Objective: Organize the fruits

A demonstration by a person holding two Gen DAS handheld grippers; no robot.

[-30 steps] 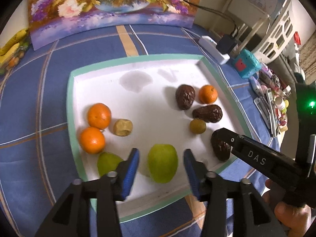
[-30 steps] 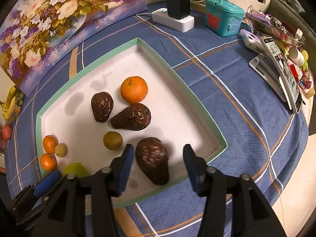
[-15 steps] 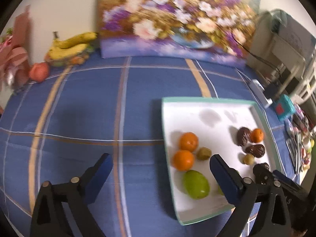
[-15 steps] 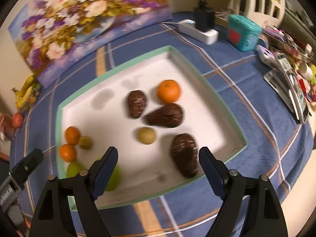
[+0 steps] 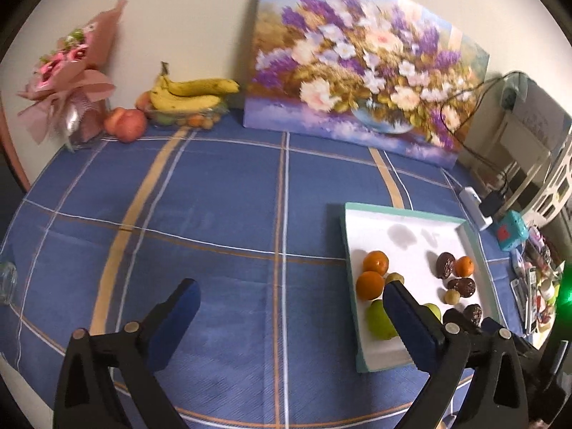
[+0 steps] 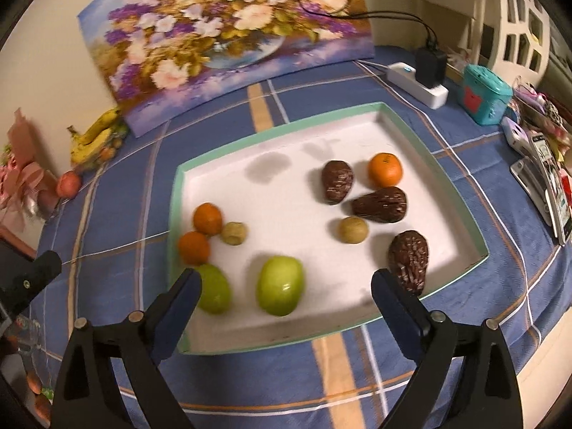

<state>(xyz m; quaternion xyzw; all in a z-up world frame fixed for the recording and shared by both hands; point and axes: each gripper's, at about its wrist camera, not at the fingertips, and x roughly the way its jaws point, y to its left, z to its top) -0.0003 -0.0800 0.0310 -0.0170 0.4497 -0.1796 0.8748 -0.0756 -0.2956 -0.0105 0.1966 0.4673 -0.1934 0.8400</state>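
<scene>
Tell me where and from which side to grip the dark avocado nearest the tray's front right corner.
Grip the dark avocado across its broad upper body, coming from above with the right claw, which is open and empty. It lies flat with its narrow end close to the tray rim, so a low approach from the front would probably hit the wall.

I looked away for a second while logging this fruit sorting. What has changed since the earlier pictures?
Both grippers backed away from the tray while their jaws were opening: the left gripper left the green apple, the right gripper left the dark avocado. Neither holds anything now. No fruit shifted.
</scene>
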